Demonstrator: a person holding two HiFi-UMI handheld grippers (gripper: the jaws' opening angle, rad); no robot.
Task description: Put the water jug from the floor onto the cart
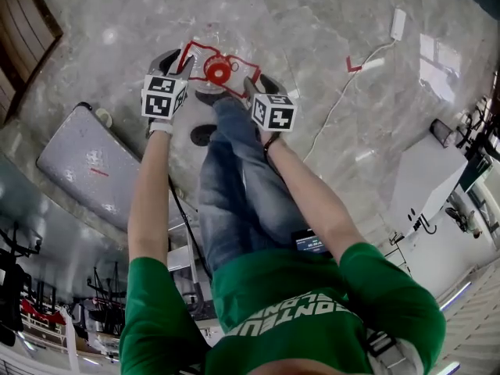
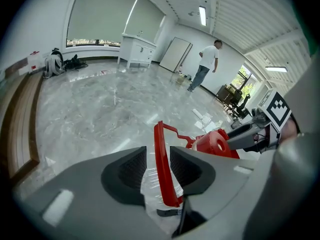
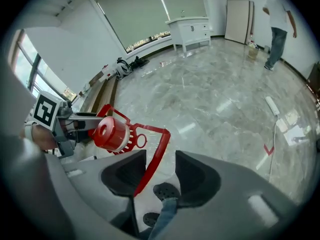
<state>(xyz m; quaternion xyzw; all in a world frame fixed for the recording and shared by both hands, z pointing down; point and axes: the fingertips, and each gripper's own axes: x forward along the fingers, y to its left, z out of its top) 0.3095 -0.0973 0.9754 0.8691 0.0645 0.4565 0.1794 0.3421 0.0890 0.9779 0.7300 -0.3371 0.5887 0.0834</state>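
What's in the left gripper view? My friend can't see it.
The left gripper has its jaws open, with the red handle of the water jug between them. Its red cap shows just beyond, above a shiny grey floor; a person stands far off.

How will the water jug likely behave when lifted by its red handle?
The thin red handle probably flexes under load. The clear water jug looks bulky, so it is likely heavy if full. Its smooth wall is probably slippery.

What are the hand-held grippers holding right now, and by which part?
Nothing yet. The left hand-held gripper and right hand-held gripper each stand open astride the red handle of the water jug, pads not clamped.
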